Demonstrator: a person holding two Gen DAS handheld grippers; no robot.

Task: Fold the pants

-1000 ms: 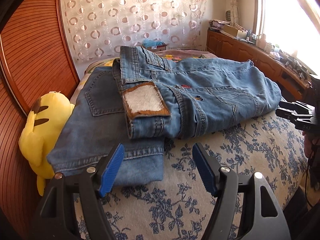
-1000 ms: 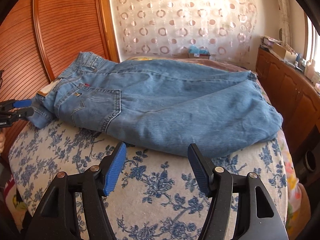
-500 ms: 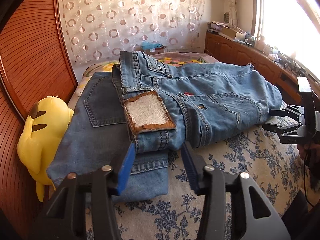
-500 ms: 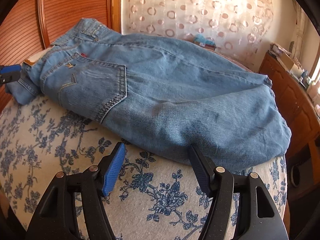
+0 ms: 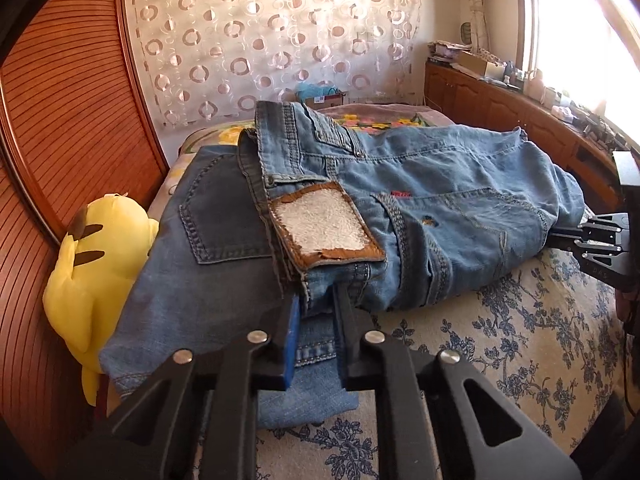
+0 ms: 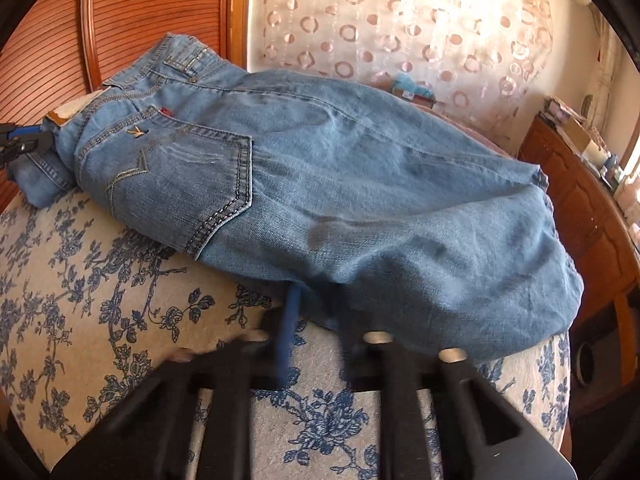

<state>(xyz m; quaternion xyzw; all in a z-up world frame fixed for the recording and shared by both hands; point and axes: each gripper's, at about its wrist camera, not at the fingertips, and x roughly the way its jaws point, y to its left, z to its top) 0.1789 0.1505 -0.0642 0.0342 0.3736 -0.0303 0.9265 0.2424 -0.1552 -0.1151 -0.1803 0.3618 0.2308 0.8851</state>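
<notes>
Light blue jeans (image 5: 420,200) lie folded lengthwise across a floral bedspread (image 5: 500,340), brown waist patch (image 5: 326,226) facing up. They also show in the right wrist view (image 6: 360,200). My left gripper (image 5: 316,308) is shut on the waistband corner at the near edge. My right gripper (image 6: 316,304) is shut on the near edge of the leg fabric, its fingers blurred. In the left wrist view the right gripper (image 5: 560,236) shows at the far right against the jeans' leg end. The left gripper (image 6: 36,142) shows at the far left in the right wrist view.
A second, darker pair of jeans (image 5: 208,264) lies under the waist end. A yellow plush toy (image 5: 96,264) sits against the wooden headboard (image 5: 60,128). A wooden cabinet (image 6: 592,208) with clutter runs along the window side. A patterned curtain (image 5: 272,36) hangs behind.
Both grippers moved forward onto the jeans and closed: the left on the waistband corner, the right on the leg's near edge. The jeans have not been lifted.
</notes>
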